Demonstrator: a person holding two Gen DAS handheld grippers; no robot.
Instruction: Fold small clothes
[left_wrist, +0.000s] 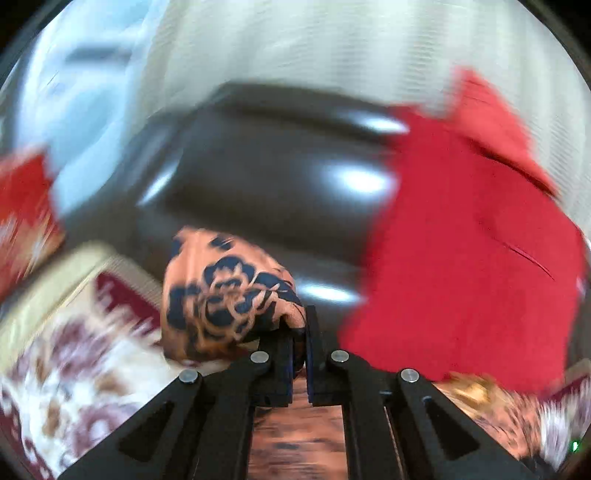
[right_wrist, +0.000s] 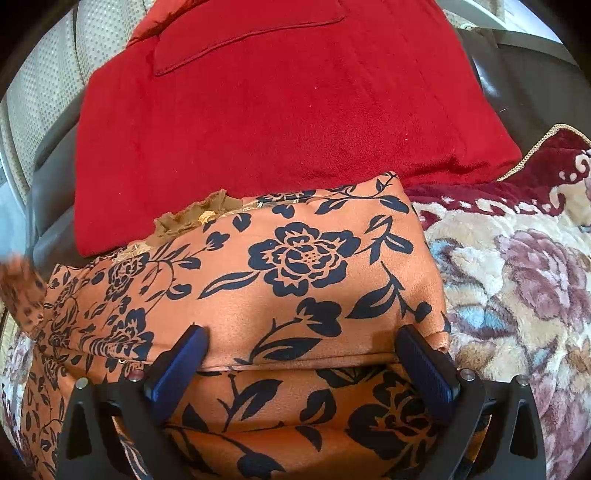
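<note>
An orange garment with a dark blue flower print (right_wrist: 295, 280) lies partly folded on a floral blanket. My right gripper (right_wrist: 301, 343) is open, its blue-padded fingers resting on the top layer at the fold's near edge. My left gripper (left_wrist: 301, 325) is shut on a bunched corner of the same orange garment (left_wrist: 225, 291) and holds it lifted; that view is motion-blurred. A red garment (right_wrist: 280, 110) lies just beyond the orange one and shows at the right in the left wrist view (left_wrist: 469, 251).
A cream and maroon floral blanket (right_wrist: 517, 280) covers the surface under the clothes. A dark glossy leather seat (left_wrist: 280, 173) stands behind, with pale curtains (left_wrist: 332, 44) beyond it. A red item (left_wrist: 22, 206) sits at the far left.
</note>
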